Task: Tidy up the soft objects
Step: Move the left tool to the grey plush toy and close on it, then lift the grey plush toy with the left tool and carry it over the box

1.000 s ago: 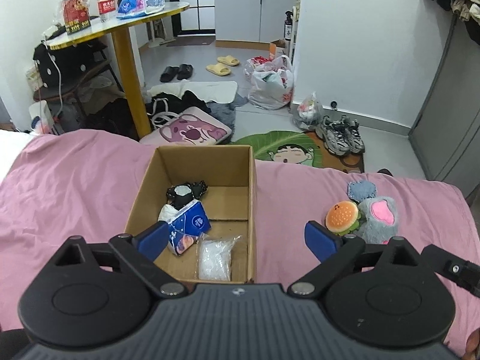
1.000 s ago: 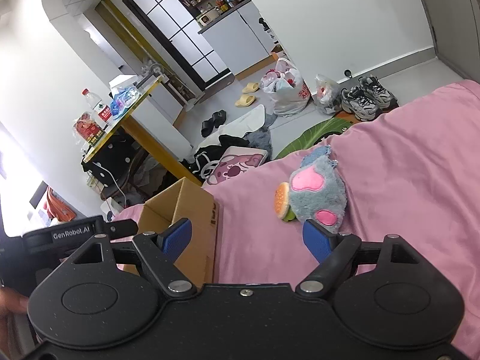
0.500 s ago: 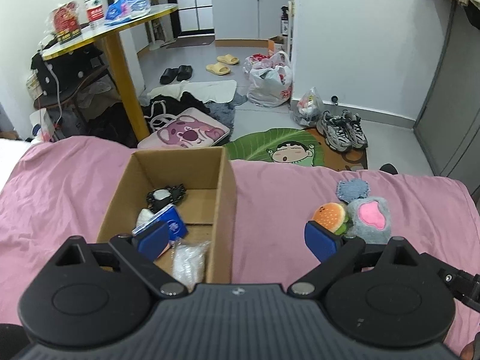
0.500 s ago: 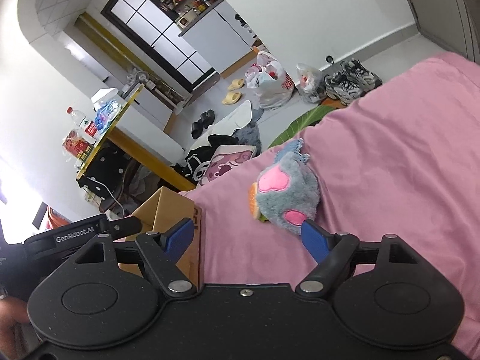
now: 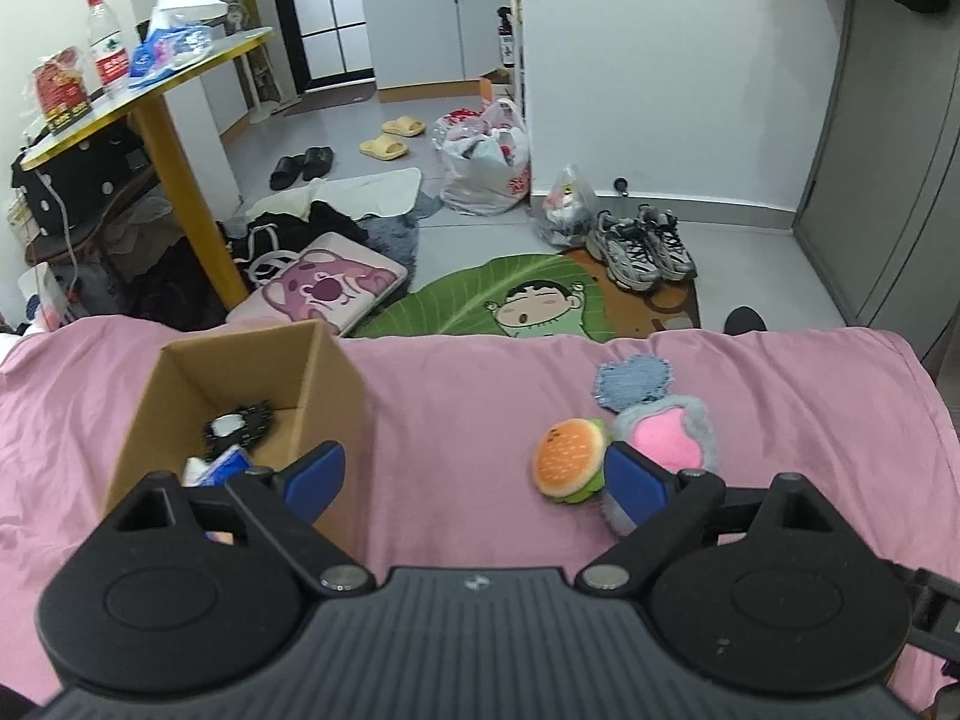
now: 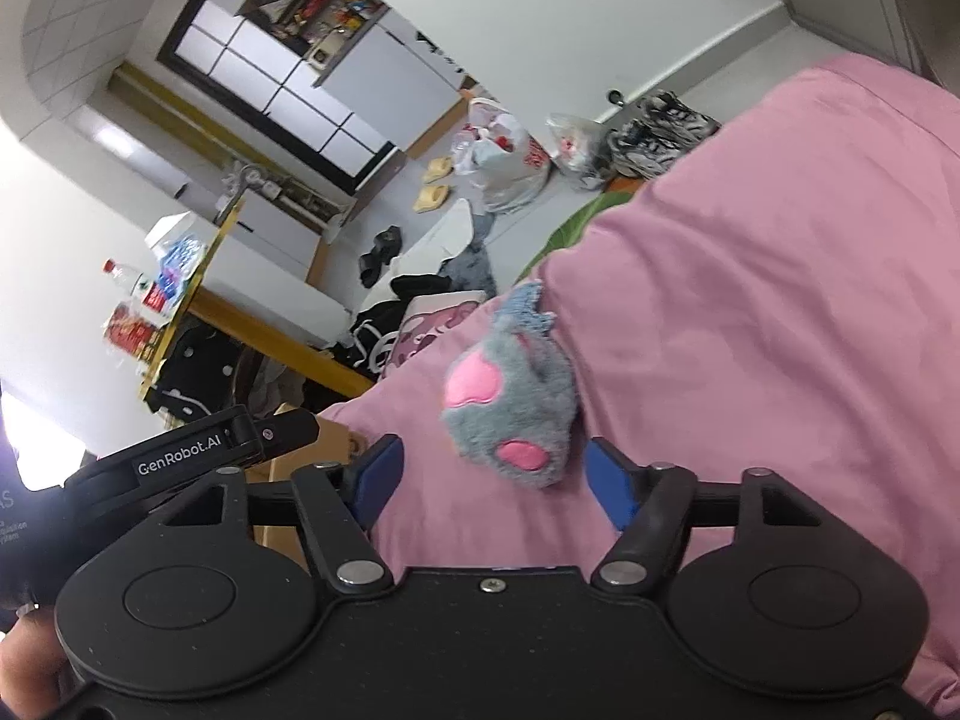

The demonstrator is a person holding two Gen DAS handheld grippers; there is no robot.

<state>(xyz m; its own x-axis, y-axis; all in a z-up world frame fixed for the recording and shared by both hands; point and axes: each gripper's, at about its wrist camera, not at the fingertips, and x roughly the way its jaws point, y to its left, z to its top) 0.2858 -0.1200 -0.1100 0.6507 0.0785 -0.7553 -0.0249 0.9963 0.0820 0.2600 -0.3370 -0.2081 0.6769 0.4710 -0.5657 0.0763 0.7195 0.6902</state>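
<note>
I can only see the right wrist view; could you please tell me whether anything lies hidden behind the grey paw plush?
Observer: Yes. In the left wrist view a burger plush lies against the grey paw plush, on the side nearer the cardboard box.
Operator: Thank you. Is that box empty?
Observer: No. A black and white soft item lies on its floor, and a blue and white packet lies nearer the camera.
Operator: Is the left claw holding anything?
Observer: No. The left claw is open over bare pink sheet between box and burger.
</note>
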